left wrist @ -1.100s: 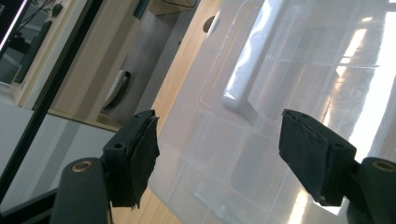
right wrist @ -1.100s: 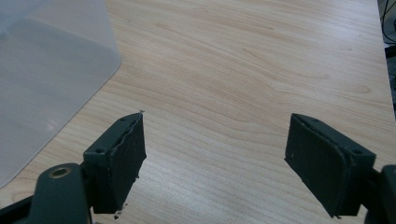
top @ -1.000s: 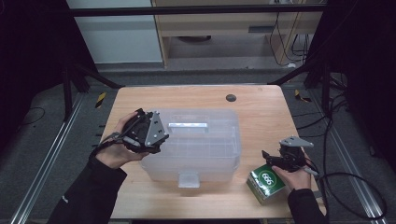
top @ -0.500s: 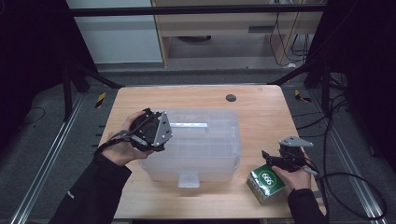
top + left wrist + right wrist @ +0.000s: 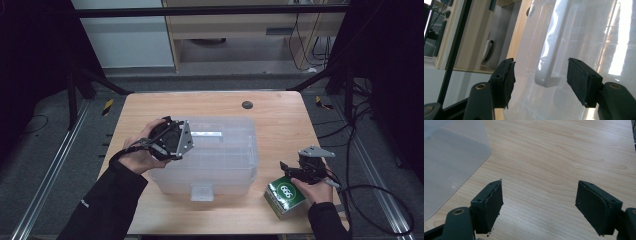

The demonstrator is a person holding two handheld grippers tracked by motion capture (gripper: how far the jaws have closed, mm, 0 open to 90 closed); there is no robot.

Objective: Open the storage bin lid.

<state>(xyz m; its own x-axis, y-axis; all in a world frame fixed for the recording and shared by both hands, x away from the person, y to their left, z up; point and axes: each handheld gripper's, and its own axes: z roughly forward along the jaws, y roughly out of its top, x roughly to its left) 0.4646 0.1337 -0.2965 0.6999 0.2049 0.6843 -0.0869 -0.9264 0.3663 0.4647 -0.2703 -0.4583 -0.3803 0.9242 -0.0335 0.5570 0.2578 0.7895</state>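
Clear plastic bin's white handle [image 5: 549, 57] sits untouched between left gripper's [image 5: 541, 75] closing jaws; right gripper [image 5: 539, 205] gapes empty.

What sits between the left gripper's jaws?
The bin lid's white handle sits between the left gripper's open jaws, which have been closing, in the left gripper view.

Glossy clear plastic bin [image 5: 220, 155] (white handle [image 5: 549, 62]), matt pale wood table [image 5: 280, 115]

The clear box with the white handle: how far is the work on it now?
Done: the left gripper has its jaws either side of the white handle on the clear box, and they have just been closing. Left: the pads do not press yet. The right gripper waits open beside the green carton.
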